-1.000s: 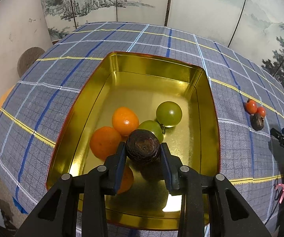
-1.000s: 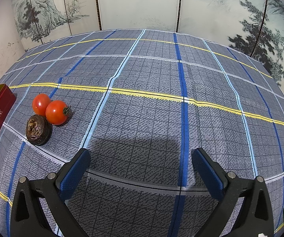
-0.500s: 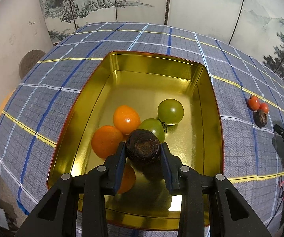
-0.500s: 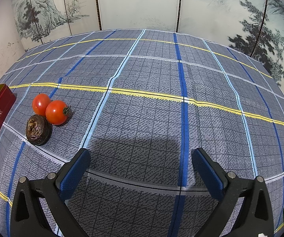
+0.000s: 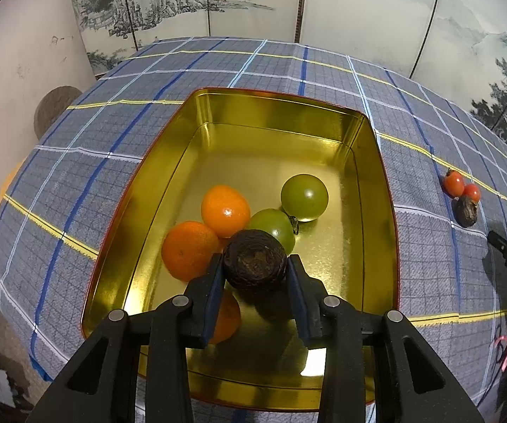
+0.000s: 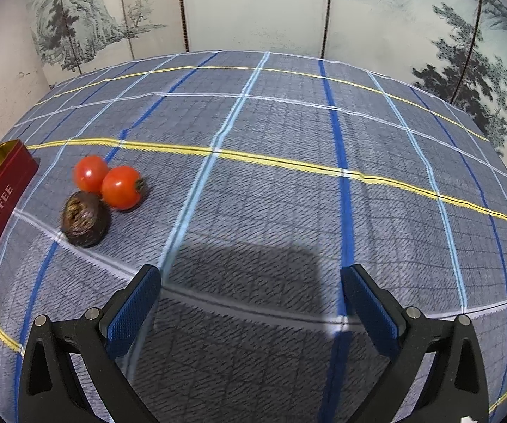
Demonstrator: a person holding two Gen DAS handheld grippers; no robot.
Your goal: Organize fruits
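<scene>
Left hand-held gripper [image 5: 255,275] clamped on a dark wrinkled fruit [image 5: 254,263] above the gold tin [image 5: 380,183], right hand-held gripper [image 6: 250,303] wide and empty; if dropped, likely to strike the green tomato [image 5: 274,227] beneath and roll

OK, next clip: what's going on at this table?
Fruit is being gathered into a gold tin on a plaid tablecloth. The left gripper holds a dark wrinkled fruit over the tin, which already contains oranges and two green tomatoes. The right gripper hangs open and empty above the cloth. Two red tomatoes and another dark fruit lie outside the tin.
</scene>
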